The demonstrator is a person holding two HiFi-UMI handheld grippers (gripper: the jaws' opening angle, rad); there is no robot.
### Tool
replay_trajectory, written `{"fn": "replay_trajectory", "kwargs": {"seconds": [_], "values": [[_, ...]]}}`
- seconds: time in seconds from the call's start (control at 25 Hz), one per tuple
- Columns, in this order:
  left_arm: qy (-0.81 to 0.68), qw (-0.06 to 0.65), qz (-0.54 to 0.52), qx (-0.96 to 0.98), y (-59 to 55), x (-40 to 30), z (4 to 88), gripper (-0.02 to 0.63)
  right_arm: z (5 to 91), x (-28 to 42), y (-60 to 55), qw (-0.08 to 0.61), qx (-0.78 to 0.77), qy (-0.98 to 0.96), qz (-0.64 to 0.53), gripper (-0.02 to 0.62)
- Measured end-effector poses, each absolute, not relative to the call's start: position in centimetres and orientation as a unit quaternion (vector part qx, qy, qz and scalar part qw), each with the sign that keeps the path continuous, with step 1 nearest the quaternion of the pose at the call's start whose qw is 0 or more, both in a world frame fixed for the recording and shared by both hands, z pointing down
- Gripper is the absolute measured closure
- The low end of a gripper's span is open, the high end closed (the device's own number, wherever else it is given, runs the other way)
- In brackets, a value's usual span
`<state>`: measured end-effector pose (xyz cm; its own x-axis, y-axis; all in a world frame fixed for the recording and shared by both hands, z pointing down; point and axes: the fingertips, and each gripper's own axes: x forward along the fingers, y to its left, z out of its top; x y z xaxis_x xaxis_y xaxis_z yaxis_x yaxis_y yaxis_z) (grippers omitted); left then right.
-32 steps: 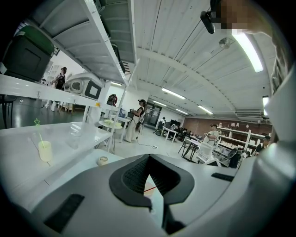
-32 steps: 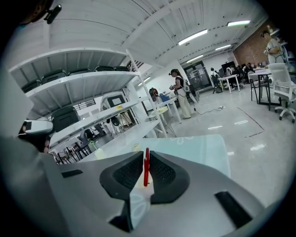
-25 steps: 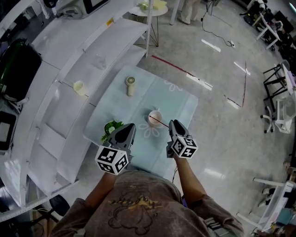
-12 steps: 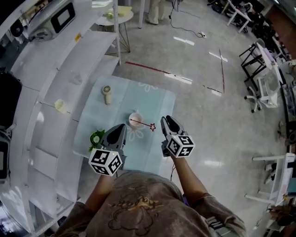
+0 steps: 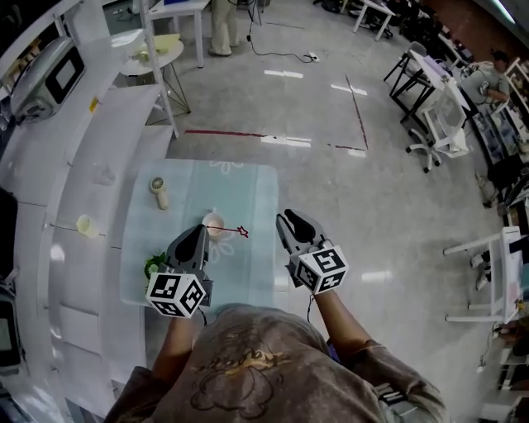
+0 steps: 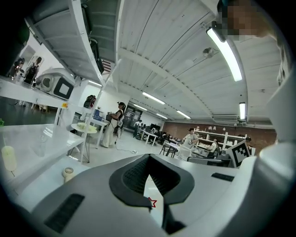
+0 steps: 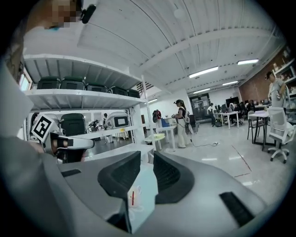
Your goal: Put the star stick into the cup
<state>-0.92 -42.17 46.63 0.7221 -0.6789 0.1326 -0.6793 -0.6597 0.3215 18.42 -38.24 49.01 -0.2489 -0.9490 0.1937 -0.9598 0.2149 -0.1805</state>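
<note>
**Desk:** How do your two tools stand?

**Me:** My left gripper (image 5: 198, 235) has its jaws closed tip to tip, and nothing is pinched between them. Through the slit behind the tips I only see a red star lying farther off. My right gripper (image 5: 290, 218) has its jaws parted and it holds nothing.

**Desk:** Where are they, measured from the cup?

**Me:** The cup (image 5: 213, 224) sits just past my left gripper's tip. From the head view I can't tell whether they touch. My right gripper is off to the cup's right, clear of it, at about the right edge of the blue mat (image 5: 240, 186).

**Desk:** And the star stick?

**Me:** The star stick (image 5: 231, 230) has its plain end inside the cup and leans over the rim to the right. Its star is outside the cup, above the mat. It points at my right gripper, with a gap between the star and the jaws.

**Desk:** What else is around the cup?

**Me:** Beyond the cup and to its left, a small fan (image 5: 159, 191) sits on the mat. Left of the cup and nearer to me there's a green plant (image 5: 152, 266), beside my left gripper. Farther left of the cup are white shelves (image 5: 91, 149), and one of them carries a yellowish cup (image 5: 84, 225). Far beyond the cup, a person (image 5: 221, 25) stands near a round table (image 5: 153, 51).
</note>
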Motion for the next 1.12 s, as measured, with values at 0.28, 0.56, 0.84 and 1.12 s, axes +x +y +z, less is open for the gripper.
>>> {"fn": "replay_trajectory", "kwargs": {"seconds": [0.28,0.56,0.84,1.12], "values": [[-0.367,0.162,0.005,0.916,-41.7,-0.3,45.6,0.584,47.1,19.6,-35.6,0.000,0.633,-0.764,0.125,0.543],[-0.379,0.147,0.012,0.914,-41.0,-1.2,46.1,0.584,47.7,19.6,-34.3,-0.009,0.644,-0.756,0.118,0.594],[-0.387,0.130,0.022,0.913,-40.8,-1.8,46.6,0.584,49.0,20.1,-34.1,-0.006,0.647,-0.753,0.120,0.593],[-0.399,0.129,0.021,0.908,-41.0,-2.8,47.0,0.584,49.3,19.3,-34.7,-0.012,0.642,-0.756,0.123,0.594]]}}
